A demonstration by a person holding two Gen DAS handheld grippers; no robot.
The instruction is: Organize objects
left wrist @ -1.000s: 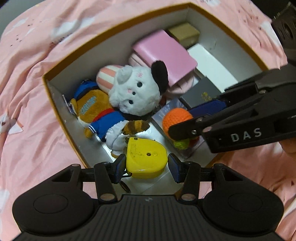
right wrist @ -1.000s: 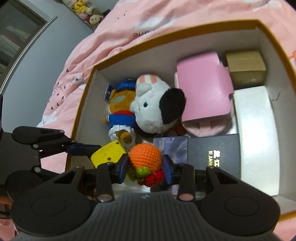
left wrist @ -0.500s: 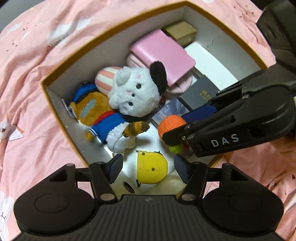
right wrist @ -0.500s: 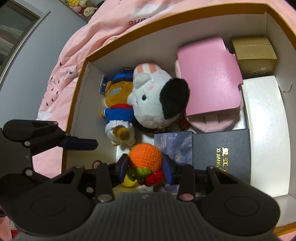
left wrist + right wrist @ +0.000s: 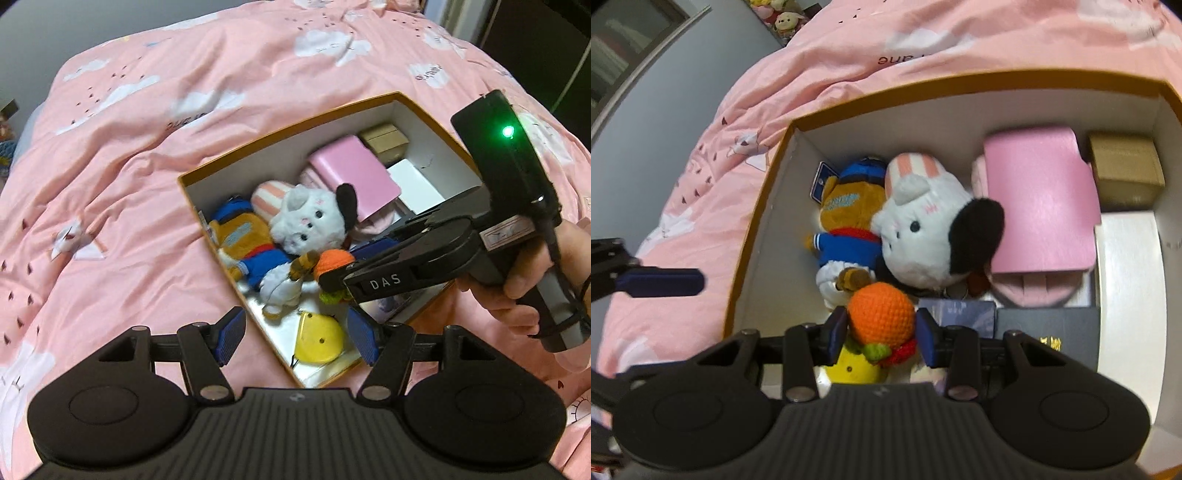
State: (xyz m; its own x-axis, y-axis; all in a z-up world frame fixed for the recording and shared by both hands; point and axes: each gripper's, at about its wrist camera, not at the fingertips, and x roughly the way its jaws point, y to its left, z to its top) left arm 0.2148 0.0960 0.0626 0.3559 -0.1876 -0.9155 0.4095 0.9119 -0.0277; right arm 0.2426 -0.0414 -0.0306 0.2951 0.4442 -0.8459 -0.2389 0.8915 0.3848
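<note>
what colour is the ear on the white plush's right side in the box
Black, against the white plush; its other ear is white. Clearest in the right wrist view.

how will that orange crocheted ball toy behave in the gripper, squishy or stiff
Probably squishy and light: the orange crocheted ball toy is knitted yarn, likely stuffed. The yarn's rough texture should resist slipping between the right gripper pads pressing its sides. Its round shape may roll once released.

The box [image 5: 280,136] is sitting on the bed [image 5: 147,110]; 2 plush toys [image 5: 923,236] are lying in it, left of the notebook [image 5: 1038,199].
</note>
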